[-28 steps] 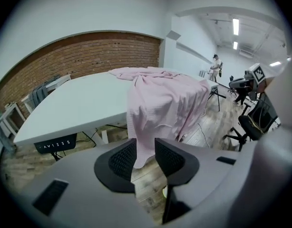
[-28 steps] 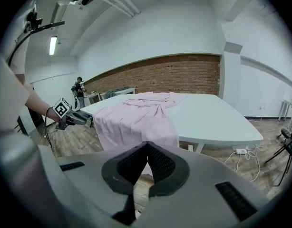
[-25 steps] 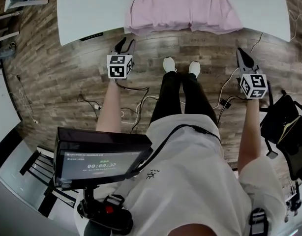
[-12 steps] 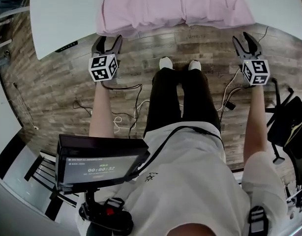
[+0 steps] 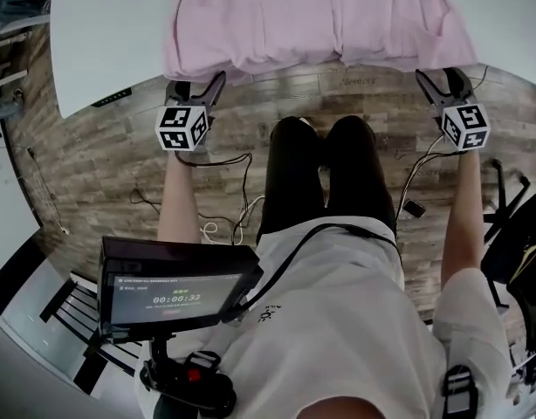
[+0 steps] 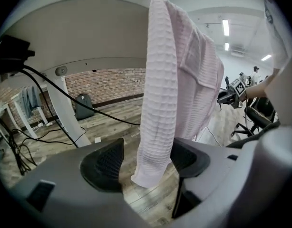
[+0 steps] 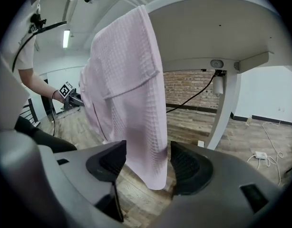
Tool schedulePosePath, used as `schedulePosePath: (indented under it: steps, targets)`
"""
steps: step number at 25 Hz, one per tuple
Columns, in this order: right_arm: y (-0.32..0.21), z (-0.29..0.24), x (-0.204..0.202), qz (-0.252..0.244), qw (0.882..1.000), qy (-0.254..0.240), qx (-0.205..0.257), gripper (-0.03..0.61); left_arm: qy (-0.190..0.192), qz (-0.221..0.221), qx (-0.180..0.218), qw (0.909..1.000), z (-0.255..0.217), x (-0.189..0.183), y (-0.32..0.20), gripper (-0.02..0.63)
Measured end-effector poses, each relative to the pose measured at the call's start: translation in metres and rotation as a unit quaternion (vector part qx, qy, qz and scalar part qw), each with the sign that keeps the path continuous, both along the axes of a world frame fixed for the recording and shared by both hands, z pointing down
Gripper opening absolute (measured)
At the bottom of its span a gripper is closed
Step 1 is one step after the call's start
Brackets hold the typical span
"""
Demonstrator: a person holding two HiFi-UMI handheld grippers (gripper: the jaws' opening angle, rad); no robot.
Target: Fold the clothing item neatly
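Note:
A pink waffle-knit garment (image 5: 320, 16) lies spread on the white table (image 5: 102, 42), its hem draped over the near edge. My left gripper (image 5: 195, 90) is at the hem's left corner and my right gripper (image 5: 444, 84) at its right corner. In the left gripper view the hanging corner (image 6: 160, 103) falls between the wide-apart jaws of that gripper (image 6: 146, 163), and the pads do not press it. In the right gripper view the other corner (image 7: 136, 94) hangs inside the right gripper (image 7: 148, 163), whose jaws are opening and stand clear of the cloth.
The person's black-trousered legs (image 5: 325, 173) stand between the grippers, close to the table edge. Cables (image 5: 216, 225) trail over the wooden floor. A white table leg (image 7: 227, 108) rises just beyond the right gripper. A black chair (image 5: 512, 234) is at the right.
Both grippers have moved forward and up to the garment's hanging hem. Their jaws have spread from nearly shut to wide apart, each now around a corner of the cloth.

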State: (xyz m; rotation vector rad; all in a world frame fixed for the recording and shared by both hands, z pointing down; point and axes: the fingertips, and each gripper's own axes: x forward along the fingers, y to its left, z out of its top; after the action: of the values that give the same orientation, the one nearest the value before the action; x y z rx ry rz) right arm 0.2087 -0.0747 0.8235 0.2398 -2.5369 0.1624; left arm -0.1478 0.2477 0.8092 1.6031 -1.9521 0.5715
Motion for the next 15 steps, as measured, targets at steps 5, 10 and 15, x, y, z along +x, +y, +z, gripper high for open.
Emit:
schedulePosePath:
  steps: [5, 10, 15]
  targets:
    - [0.005, 0.010, 0.000, -0.010, 1.000, 0.007, -0.012, 0.285, -0.005, 0.029, -0.007, 0.9996, 0.002, 0.003, -0.001, 0.299]
    - [0.007, -0.010, -0.002, 0.001, 1.000, -0.015, -0.015, 0.009, -0.013, 0.020, -0.025, 0.9994, -0.006, 0.001, 0.010, 0.014]
    - [0.037, -0.056, 0.016, -0.022, 1.000, -0.004, -0.020, 0.009, 0.025, 0.035, -0.029, 0.9987, -0.049, 0.045, 0.019, 0.012]
